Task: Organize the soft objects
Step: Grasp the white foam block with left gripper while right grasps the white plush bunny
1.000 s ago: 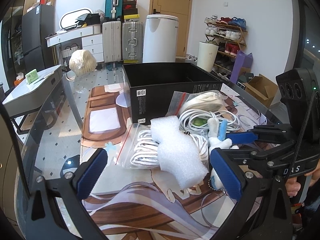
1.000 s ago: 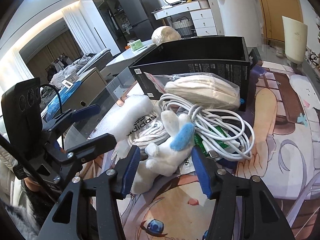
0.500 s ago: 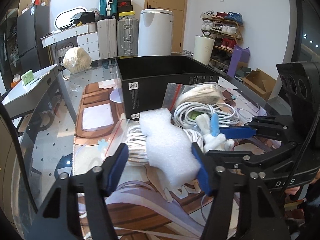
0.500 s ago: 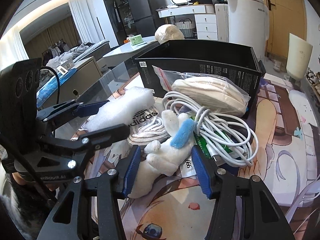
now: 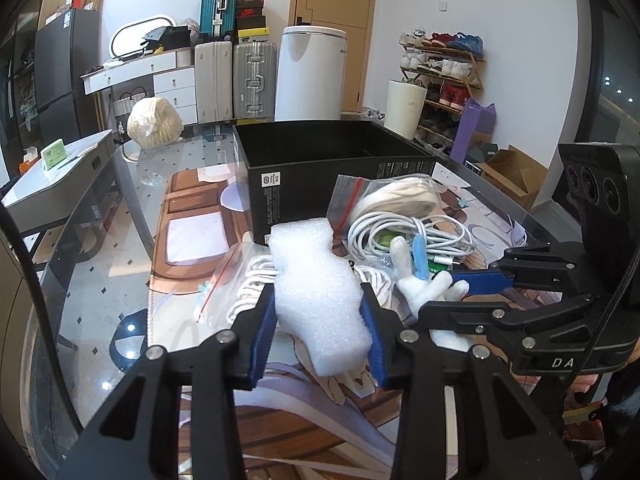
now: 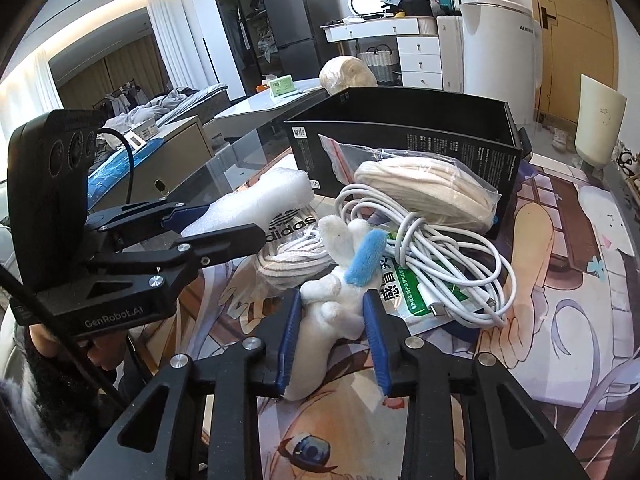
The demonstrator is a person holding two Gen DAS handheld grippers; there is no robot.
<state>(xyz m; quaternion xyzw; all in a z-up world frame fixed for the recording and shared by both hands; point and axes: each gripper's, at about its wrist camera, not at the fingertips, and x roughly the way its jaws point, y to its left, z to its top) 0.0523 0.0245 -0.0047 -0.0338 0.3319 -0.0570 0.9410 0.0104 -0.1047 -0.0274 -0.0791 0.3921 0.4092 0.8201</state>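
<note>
Left gripper (image 5: 320,330): its two blue pads are pressed against both sides of the white foam piece (image 5: 320,292), so the jaws are closed onto it; in the right wrist view the same gripper (image 6: 224,226) shows from the side with the foam (image 6: 260,204) between its fingers.
White foam piece: it sits over a clear zip bag of white cord (image 5: 244,284); whether it touches the bag or is lifted off it, I cannot tell.
Right gripper (image 6: 330,330): the blue pads touch the plush on its left and right — the jaws are narrow and grip the white plush rabbit (image 6: 336,300). In the left wrist view this gripper (image 5: 460,292) reaches in from the right side.
White plush rabbit: it has one blue ear (image 6: 366,256) and one white ear, both pointing up; it lies on the printed table mat (image 6: 560,280), just beside the coil of white cable (image 6: 444,256).
Coil of white cable: it lies partly on a green and white packet (image 6: 412,288).
Bag of cream-coloured cloth (image 6: 424,188): a clear zip bag — it leans against the front wall of the black box (image 6: 440,140).
Black box: it is open on top and stands on the mat behind the pile of soft things.
</note>
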